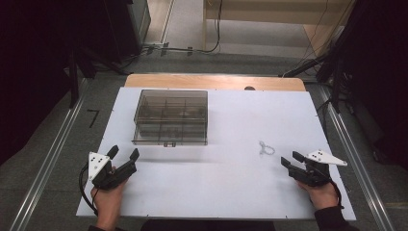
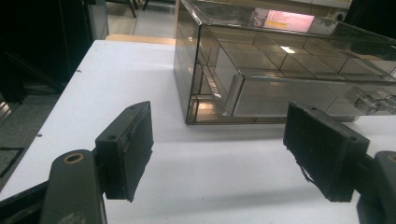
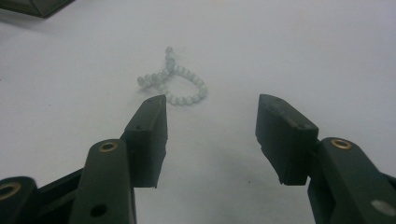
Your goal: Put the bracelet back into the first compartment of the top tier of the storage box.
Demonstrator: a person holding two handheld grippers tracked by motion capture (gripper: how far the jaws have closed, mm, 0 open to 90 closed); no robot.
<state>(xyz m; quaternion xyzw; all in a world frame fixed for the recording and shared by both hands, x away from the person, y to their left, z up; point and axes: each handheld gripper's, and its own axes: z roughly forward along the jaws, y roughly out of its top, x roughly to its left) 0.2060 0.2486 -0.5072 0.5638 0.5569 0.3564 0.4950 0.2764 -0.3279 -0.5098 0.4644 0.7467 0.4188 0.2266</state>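
- Your work looks barely begun: the small string of pale, milky beads (image 1: pixel 265 148) lies loose on the white tabletop (image 1: pixel 221 183), right of centre in the high view, untouched by either claw.
- Your right claw (image 1: pixel 290 159) sits at the lower right of the high view, its jaws spread wide with nothing between them, pointing towards the beads but stopping short of them.
- Your left claw (image 1: pixel 123 153) rests at the lower left, jaws also wide and empty, aimed at the smoky transparent plastic organiser box (image 1: pixel 171 117) standing in the upper left of the tabletop.
- I judge that everything is left to do: closing on the beads, lifting them, and probably getting the box open to drop them in a compartment.
- The right gripper view gives you what the high view cannot: the bead string (image 3: pixel 174 80) curls into a loop with a short crossed tail, just beyond the jaw tips.
- The left gripper view shows the box (image 2: pixel 280 65) up close: its inner dividers, its lid down, and a small clasp (image 2: pixel 373 100) on the front wall at the right edge.
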